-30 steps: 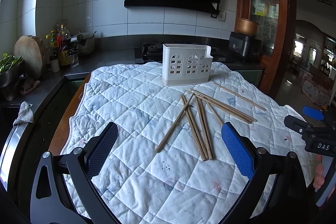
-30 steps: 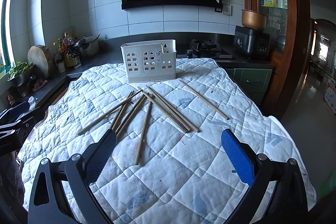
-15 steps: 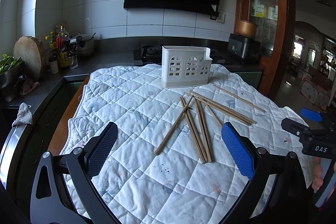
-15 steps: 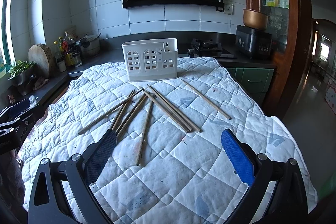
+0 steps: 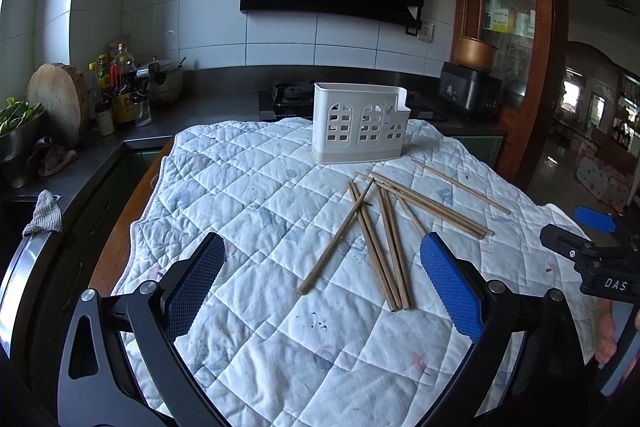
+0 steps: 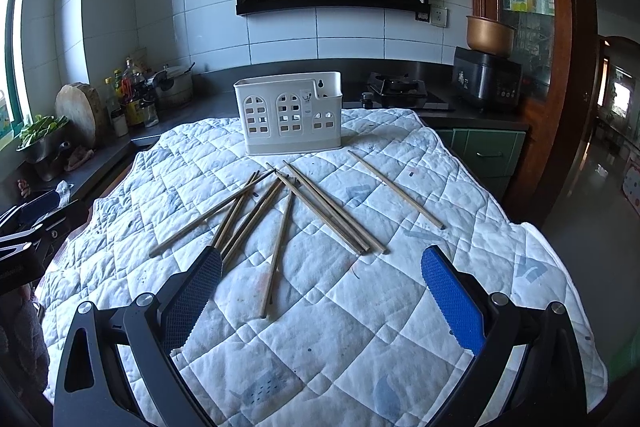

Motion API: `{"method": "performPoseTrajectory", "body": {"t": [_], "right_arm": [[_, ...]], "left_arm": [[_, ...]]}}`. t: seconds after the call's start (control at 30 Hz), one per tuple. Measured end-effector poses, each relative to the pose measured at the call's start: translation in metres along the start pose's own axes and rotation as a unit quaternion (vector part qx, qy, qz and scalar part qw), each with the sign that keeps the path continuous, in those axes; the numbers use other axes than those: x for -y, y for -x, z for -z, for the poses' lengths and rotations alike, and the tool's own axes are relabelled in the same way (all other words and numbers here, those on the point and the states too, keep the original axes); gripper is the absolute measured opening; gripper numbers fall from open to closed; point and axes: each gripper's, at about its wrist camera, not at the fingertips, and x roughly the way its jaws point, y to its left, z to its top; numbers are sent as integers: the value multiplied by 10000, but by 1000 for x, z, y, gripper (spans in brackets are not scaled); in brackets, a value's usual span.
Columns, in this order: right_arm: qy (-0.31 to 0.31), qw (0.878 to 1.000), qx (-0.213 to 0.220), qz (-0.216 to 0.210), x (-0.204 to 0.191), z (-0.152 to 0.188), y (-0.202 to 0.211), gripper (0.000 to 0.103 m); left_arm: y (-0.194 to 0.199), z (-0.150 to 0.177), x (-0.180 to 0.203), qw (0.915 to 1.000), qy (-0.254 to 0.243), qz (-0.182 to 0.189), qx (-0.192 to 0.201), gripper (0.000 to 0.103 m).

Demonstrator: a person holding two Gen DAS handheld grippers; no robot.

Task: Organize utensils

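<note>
Several wooden chopsticks (image 5: 384, 227) lie scattered on a white quilted cloth (image 5: 260, 219); they also show in the right wrist view (image 6: 280, 219). One chopstick (image 6: 394, 189) lies apart to the right. A white plastic utensil holder (image 5: 360, 123) stands upright at the far end of the cloth, also in the right wrist view (image 6: 290, 113), and looks empty. My left gripper (image 5: 320, 283) is open and empty, above the near ends of the chopsticks. My right gripper (image 6: 320, 291) is open and empty, just short of the pile.
The cloth covers a wooden table (image 5: 116, 251). A dark counter (image 5: 100, 155) at the left holds bottles, a round chopping board (image 5: 56, 103) and a pot. A stove (image 6: 400, 91) and cooker (image 6: 486, 79) stand behind. The other gripper (image 5: 596, 255) shows at the right.
Both grippers have eased slightly forward and upward over the cloth. The chopsticks and the holder have not moved.
</note>
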Motion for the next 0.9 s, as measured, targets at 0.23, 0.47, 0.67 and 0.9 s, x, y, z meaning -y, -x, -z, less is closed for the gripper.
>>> {"method": "performPoseTrajectory", "body": {"t": [0.23, 0.47, 0.67, 0.9], "right_arm": [[-1, 10000, 0, -2, 0, 0, -1, 97], [6, 10000, 6, -53, -1, 0, -5, 97], [-12, 10000, -4, -83, 1, 0, -8, 97], [32, 9999, 17, -127, 8, -2, -15, 97]], "left_arm": [[0, 0, -1, 10000, -1, 1, -3, 97], [-3, 1, -2, 10000, 17, -13, -15, 97], [-5, 1, -3, 10000, 7, -21, -22, 97], [-12, 1, -4, 10000, -25, -46, -28, 96]]}}
